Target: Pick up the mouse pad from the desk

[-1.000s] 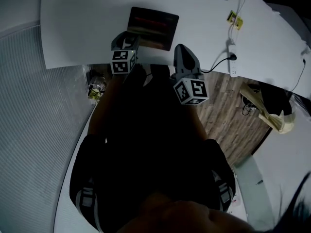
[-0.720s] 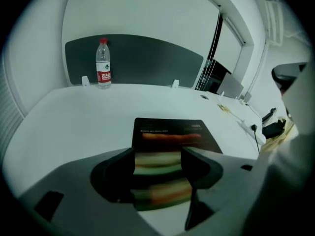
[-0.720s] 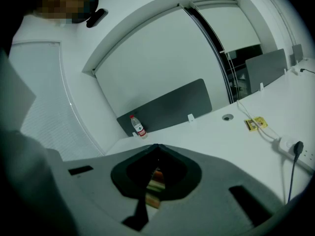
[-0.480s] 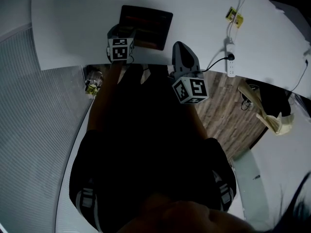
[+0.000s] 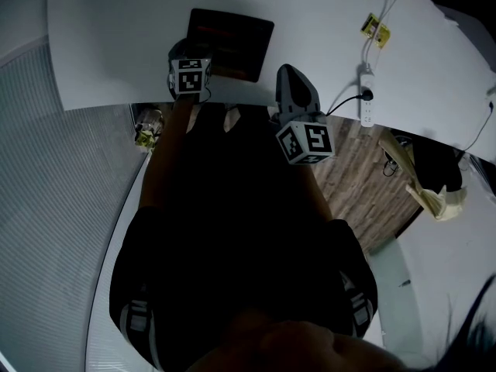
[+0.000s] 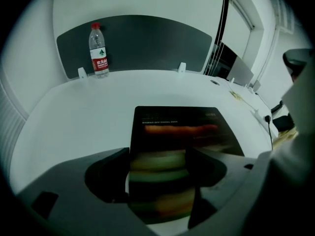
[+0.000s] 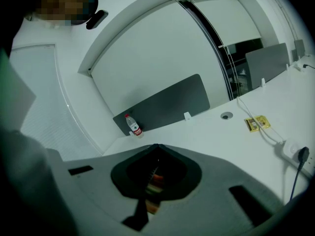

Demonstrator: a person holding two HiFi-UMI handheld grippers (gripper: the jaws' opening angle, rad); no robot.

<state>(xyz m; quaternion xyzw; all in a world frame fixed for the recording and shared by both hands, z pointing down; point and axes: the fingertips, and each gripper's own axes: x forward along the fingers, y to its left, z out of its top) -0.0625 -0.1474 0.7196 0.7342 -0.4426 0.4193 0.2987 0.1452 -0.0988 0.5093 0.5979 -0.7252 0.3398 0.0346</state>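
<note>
Pre-grasp: left gripper (image 6: 158,170) hovering over dark rectangular mouse pad (image 6: 179,129) near white desk (image 6: 74,122) front edge, jaws just opening wide, pinching nothing. Right gripper (image 7: 156,167) closed, idling. Next: pinching pad's edge.

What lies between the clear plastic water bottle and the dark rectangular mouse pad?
Nothing: in the left gripper view only bare white desk separates bottle and mouse pad.

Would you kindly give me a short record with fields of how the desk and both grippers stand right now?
desk: white
mouse pad: dark, lying flat on the desk
left gripper: jaws have just been opening; the pad's near end is between them, not gripped
right gripper: jaws together, empty, to the right of the pad
bottle: upright at the desk's back
</note>
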